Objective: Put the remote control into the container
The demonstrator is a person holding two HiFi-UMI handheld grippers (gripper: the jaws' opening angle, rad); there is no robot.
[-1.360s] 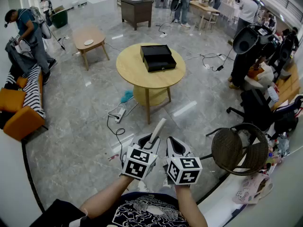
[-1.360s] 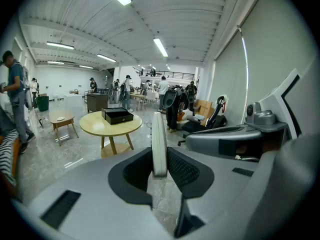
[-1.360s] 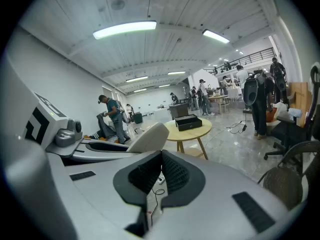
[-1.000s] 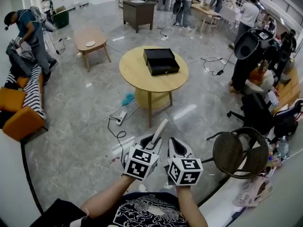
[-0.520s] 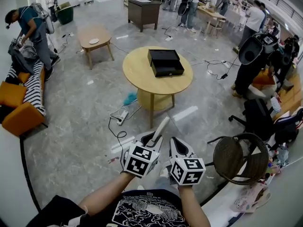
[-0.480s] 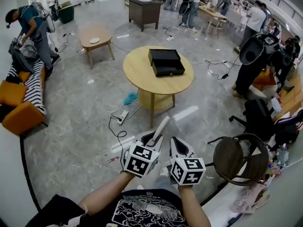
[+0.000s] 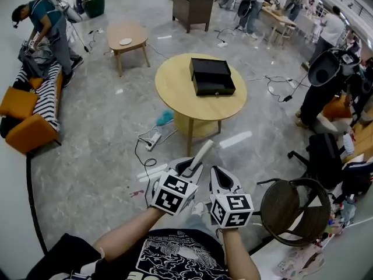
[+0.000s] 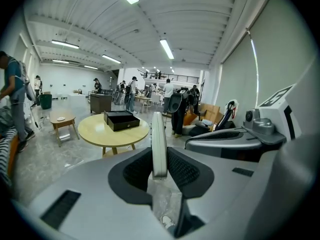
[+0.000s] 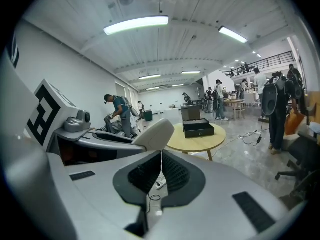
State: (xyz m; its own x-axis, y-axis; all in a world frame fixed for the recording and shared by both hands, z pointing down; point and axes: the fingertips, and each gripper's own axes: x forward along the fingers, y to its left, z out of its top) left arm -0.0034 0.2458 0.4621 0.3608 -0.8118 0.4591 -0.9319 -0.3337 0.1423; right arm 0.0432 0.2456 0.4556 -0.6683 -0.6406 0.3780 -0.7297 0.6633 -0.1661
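The left gripper (image 7: 187, 169) has its jaws clamped on the remote control (image 7: 201, 154), a slim pale grey bar gripped by its near end. Most of its length sticks out past the jaw tips, forward and slightly upward. In the left gripper view the remote stands edge-on between the two dark ribbed pads, which press on its flat faces, so the jaws stand only as far apart as the remote is thick. The right gripper (image 7: 217, 177) is held just beside the left one, on its right. Its jaws are brought together to a thin slit with nothing between them, as the right gripper view shows. The black container (image 7: 211, 76) sits well ahead of both pairs of jaws, on the round wooden worktop (image 7: 175, 89), towards the far right part of its top. It has a small pale knob on the face turned this way. The remote is well apart from the container and still in the air over the grey tiled floor (image 7: 93, 156). Below and ahead of the jaws, a white power strip (image 7: 152, 139) with a black cable lies on the floor beside the worktop's legs. To the right of the right jaws stands a round wicker chair (image 7: 285, 203). Far off to the left of the left jaws are a small wooden side table (image 7: 129, 35) and an orange and striped sofa (image 7: 32, 112).
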